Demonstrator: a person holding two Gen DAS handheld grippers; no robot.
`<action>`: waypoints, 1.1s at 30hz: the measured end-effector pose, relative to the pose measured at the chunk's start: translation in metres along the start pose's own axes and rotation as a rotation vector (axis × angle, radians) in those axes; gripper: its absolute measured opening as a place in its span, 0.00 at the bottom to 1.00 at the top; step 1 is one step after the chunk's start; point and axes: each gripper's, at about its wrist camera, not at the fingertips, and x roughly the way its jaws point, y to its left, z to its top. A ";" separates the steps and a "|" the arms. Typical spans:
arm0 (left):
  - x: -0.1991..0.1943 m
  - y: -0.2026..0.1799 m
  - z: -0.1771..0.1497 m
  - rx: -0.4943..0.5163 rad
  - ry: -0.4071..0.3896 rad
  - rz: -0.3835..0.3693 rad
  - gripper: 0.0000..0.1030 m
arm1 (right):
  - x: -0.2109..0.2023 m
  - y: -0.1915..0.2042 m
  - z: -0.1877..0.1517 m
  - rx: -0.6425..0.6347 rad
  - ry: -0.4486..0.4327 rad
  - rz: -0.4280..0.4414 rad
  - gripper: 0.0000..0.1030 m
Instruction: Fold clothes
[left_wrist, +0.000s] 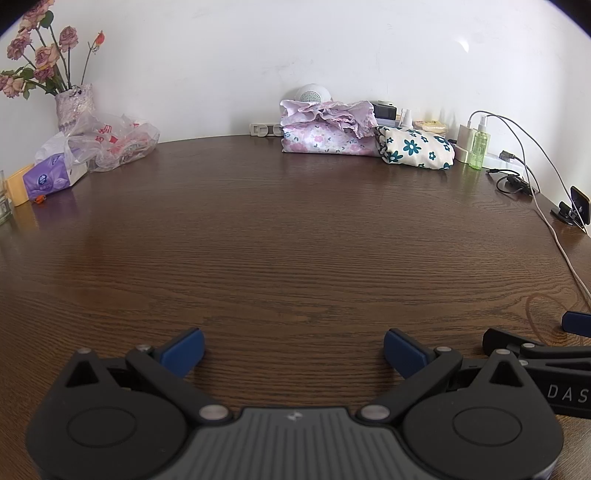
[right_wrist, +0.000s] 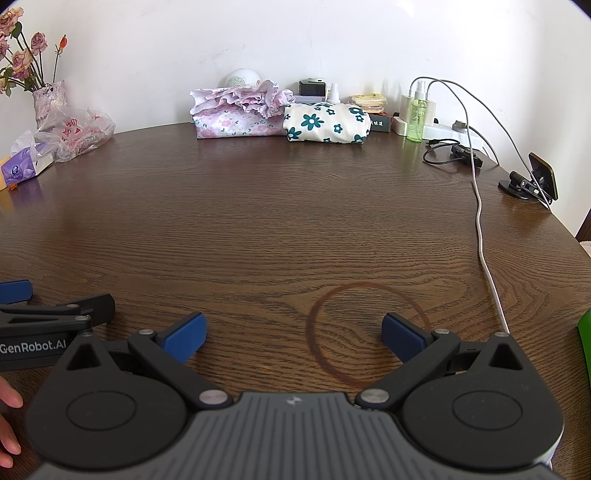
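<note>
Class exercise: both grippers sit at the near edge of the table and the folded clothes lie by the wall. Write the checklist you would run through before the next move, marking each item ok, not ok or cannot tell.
1. Left gripper jaws wide apart and holding nothing: ok.
2. Right gripper jaws wide apart and holding nothing: ok.
3. Pink floral bundle folded and lying by the wall: ok.
4. Cream garment with teal flowers folded beside it: ok.
5. An unfolded garment in view to work on: not ok, none shows.
6. White cable trailing across the table near the right gripper, clear of its path: cannot tell.
</note>
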 end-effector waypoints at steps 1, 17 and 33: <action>0.000 0.000 0.000 0.000 0.000 0.000 1.00 | 0.000 0.000 0.000 0.000 0.000 0.000 0.99; 0.001 0.000 0.001 0.010 0.000 -0.011 1.00 | 0.000 0.000 0.000 0.000 0.000 0.000 0.99; 0.001 0.000 0.001 0.010 0.000 -0.010 1.00 | 0.000 0.000 0.000 0.000 0.000 -0.001 0.99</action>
